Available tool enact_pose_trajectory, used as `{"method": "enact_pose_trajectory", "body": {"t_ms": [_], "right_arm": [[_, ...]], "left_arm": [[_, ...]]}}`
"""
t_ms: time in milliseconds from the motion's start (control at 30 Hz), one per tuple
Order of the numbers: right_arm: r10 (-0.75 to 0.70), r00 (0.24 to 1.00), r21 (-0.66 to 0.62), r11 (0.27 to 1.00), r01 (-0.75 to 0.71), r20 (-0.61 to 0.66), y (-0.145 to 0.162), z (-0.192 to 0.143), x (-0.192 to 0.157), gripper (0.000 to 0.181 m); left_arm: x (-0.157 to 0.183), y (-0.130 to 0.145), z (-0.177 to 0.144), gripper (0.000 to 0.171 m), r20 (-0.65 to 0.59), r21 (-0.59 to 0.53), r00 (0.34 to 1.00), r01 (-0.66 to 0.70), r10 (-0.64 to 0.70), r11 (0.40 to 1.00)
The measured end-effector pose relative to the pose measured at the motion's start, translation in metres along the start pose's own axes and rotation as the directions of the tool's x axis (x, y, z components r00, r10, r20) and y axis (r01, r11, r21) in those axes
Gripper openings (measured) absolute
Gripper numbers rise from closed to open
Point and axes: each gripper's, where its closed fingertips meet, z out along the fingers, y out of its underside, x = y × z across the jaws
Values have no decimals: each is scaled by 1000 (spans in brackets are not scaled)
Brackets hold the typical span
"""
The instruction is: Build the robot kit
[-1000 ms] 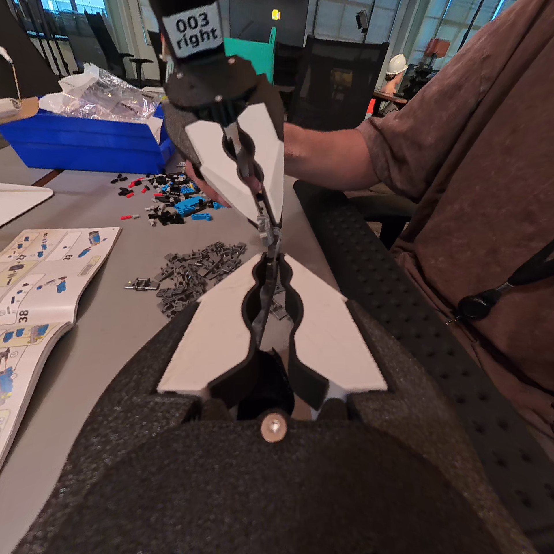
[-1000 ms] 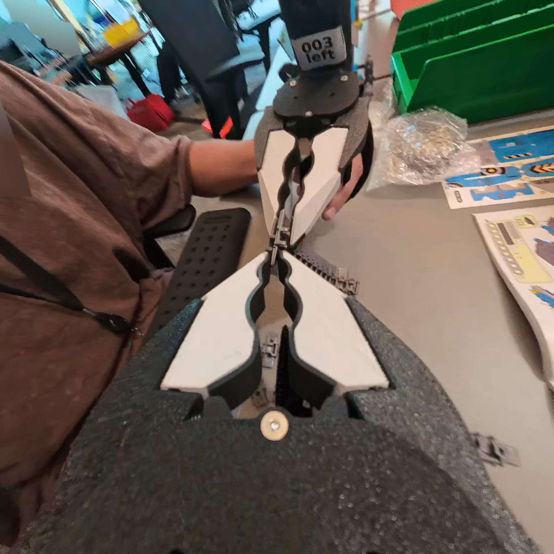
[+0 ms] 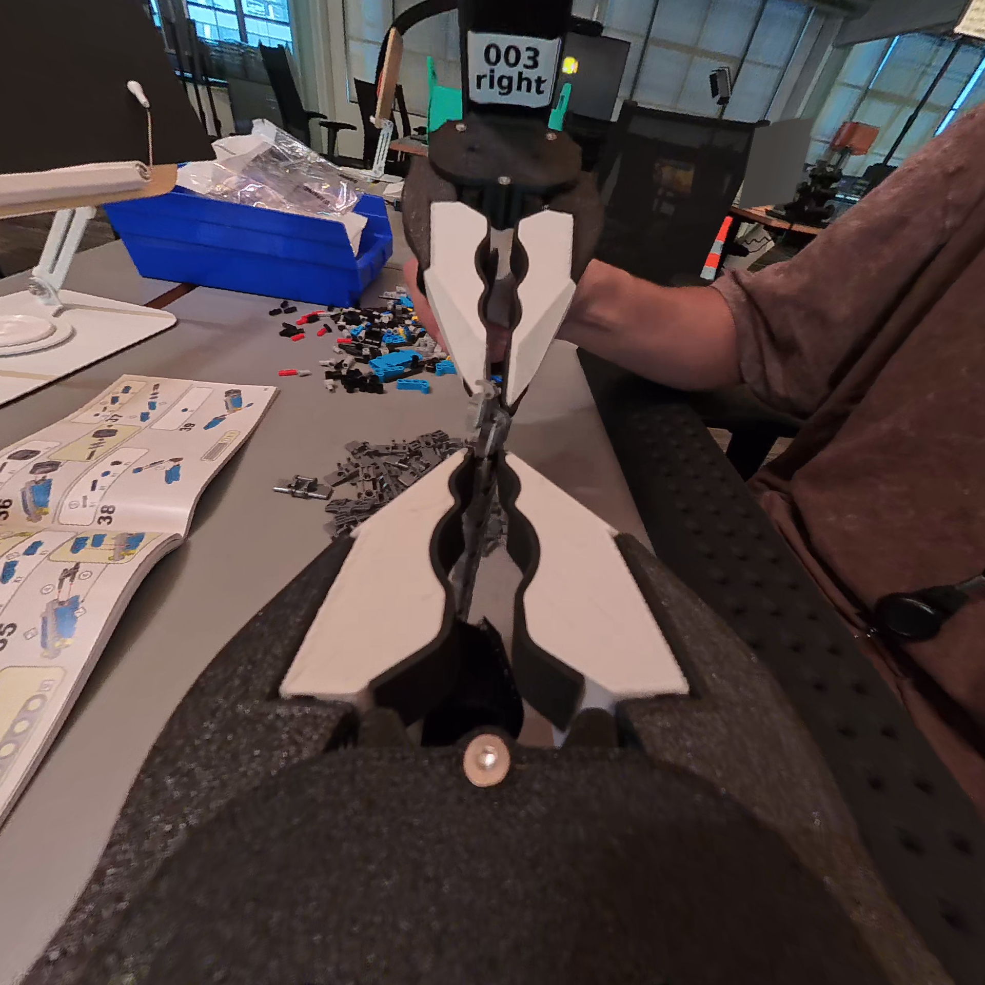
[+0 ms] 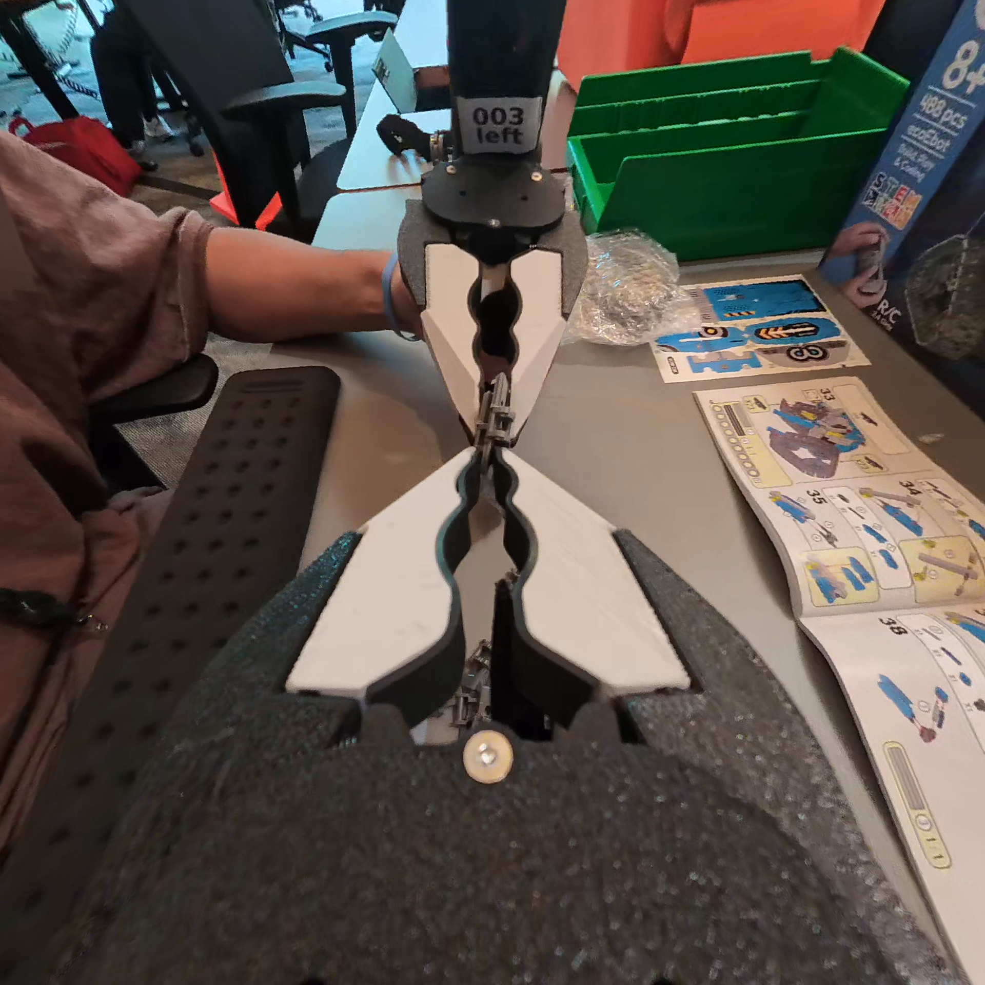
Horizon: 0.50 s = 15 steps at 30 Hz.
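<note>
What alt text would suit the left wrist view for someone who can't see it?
Two grippers, left and right, meet tip to tip above a grey table, both shut on a grey link chain. Loose bricks, grey links and a booklet lie leftward.

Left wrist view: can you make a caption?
Two grippers pinch grey track links tip to tip above a table.

I was working in an open office-style lab: a grey surface (image 3: 224,341) held storage bins (image 4: 735,160), with office chairs (image 4: 277,101) and large windows (image 3: 693,48) behind.
</note>
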Motion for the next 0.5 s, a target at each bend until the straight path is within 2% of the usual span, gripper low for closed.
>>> {"method": "enact_pose_trajectory", "body": {"t_ms": [233, 367, 500], "right_arm": [[62, 998, 37, 997, -62, 9, 5, -3, -1, 16], [44, 996, 51, 998, -40, -74, 6, -4, 10, 6], [59, 993, 51, 997, -54, -100, 8, -5, 16, 5]], "left_arm": [[-5, 2, 4, 7, 26, 6, 999, 31, -31, 1000], [-9, 1, 6, 7, 53, 19, 997, 54, -55, 998], [-15, 2, 8, 6, 80, 33, 994, 75, -78, 997]]}}
